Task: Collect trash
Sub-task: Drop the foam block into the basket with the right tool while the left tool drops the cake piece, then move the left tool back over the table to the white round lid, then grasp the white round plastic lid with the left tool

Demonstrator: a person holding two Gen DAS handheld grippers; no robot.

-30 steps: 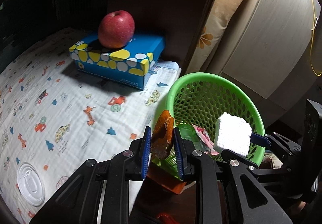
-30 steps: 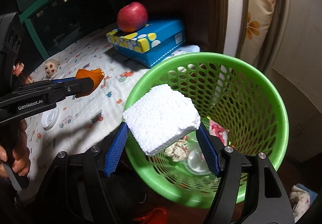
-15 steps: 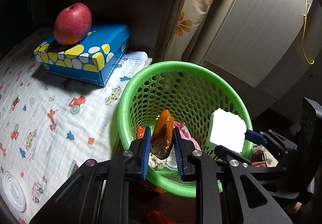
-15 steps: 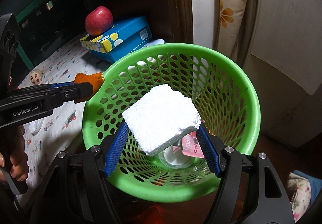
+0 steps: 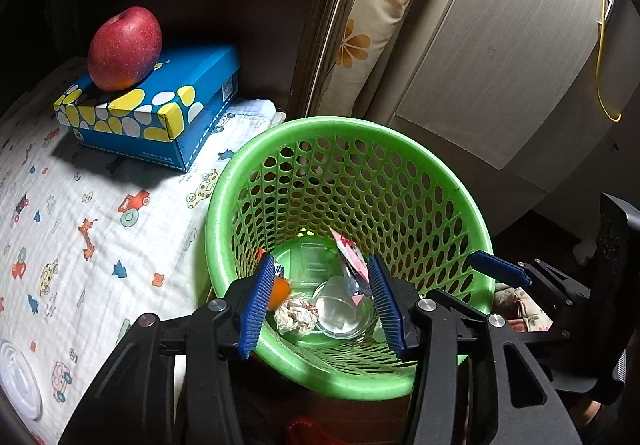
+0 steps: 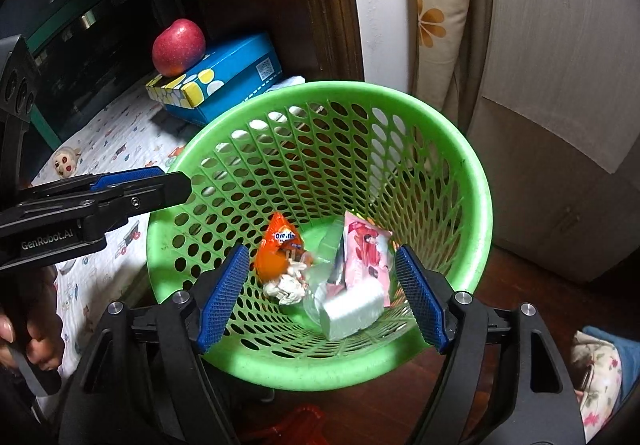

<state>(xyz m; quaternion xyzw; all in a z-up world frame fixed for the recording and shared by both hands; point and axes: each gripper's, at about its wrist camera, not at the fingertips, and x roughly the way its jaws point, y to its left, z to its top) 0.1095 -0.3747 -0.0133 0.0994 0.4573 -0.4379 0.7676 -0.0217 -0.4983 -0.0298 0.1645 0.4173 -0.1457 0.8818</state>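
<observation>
A green perforated basket (image 5: pixel 400 133) (image 6: pixel 476 165) stands beside the bed. Both grippers hover over its near rim. My left gripper (image 5: pixel 320 301) is open and empty. My right gripper (image 6: pixel 320 293) is open and empty. Inside the basket lie a white foam block (image 6: pixel 352 311), an orange peel (image 5: pixel 280 291) (image 6: pixel 272 265), an orange wrapper (image 6: pixel 284 235), a pink wrapper (image 6: pixel 366 249) (image 5: pixel 350 257), crumpled paper (image 5: pixel 296 317) (image 6: pixel 286 287) and a clear plastic cup (image 5: pixel 340 309).
A red apple (image 5: pixel 124 49) (image 6: pixel 178 47) sits on a blue tissue box (image 5: pixel 160 117) (image 6: pixel 224 81) on a patterned bed sheet (image 5: pixel 80 225). A white lid (image 5: pixel 18 381) lies at the sheet's left edge. A floral pillow (image 5: pixel 372 25) and a cabinet (image 5: pixel 500 65) stand behind the basket.
Both grippers moved over the basket and opened. The orange peel dropped from the left one and the foam block from the right one; both now lie in the basket.
</observation>
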